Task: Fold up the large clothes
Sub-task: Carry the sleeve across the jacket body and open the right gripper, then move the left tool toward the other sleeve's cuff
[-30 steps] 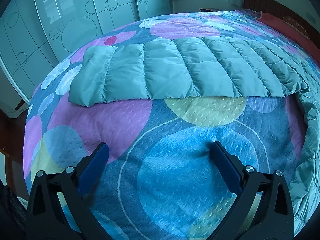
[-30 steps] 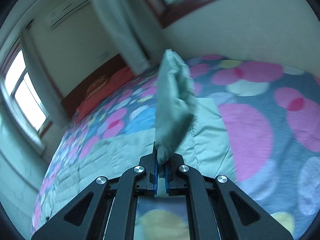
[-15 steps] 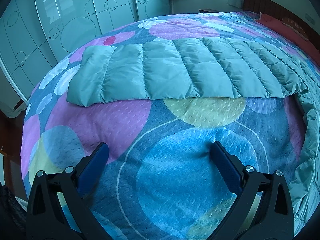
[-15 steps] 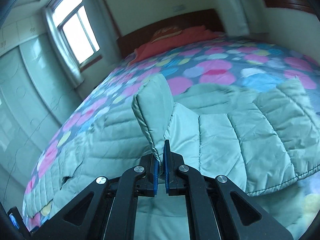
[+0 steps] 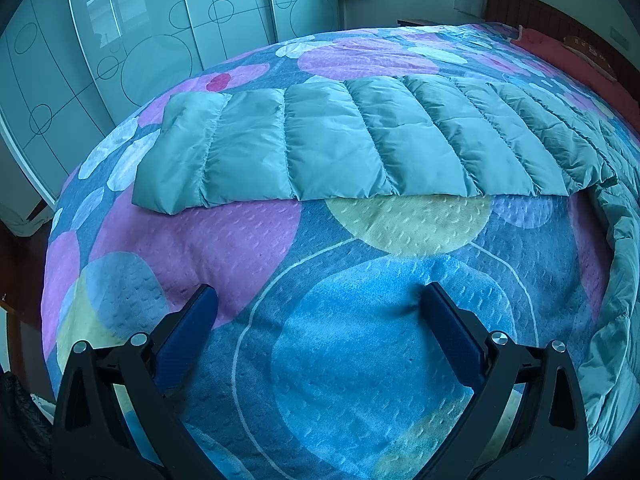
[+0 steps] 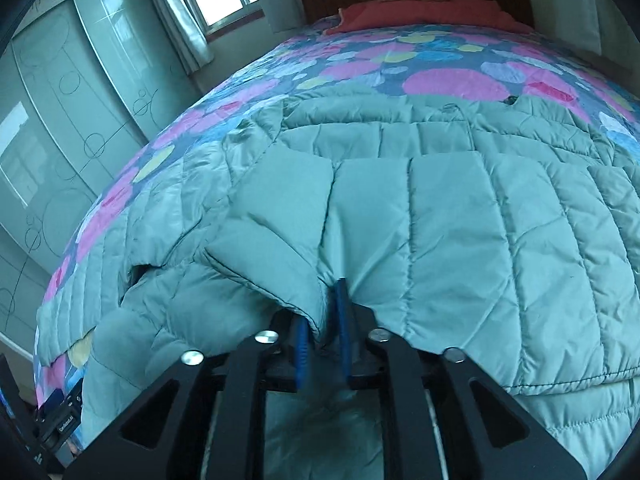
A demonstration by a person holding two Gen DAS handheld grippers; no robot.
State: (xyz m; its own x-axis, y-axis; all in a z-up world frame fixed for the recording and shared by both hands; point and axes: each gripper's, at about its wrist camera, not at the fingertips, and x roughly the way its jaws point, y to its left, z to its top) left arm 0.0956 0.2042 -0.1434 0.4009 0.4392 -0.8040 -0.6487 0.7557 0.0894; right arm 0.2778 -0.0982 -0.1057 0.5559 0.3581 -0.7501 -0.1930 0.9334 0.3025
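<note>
Lying on one bed point(image 5: 328, 340): one quilted coat point(image 6: 460, 220), two claws.

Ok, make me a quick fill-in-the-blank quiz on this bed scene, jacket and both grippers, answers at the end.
1. The puffy jacket is pale ____ in colour.
2. The left gripper hovers over the bedspread with nothing between its ____ pads.
3. A fold of the jacket lies between the fingers of the ____ gripper, whose jaws are opening.
4. At the head of the bed lies a ____ pillow.

Answers: green; blue; right; red
</note>
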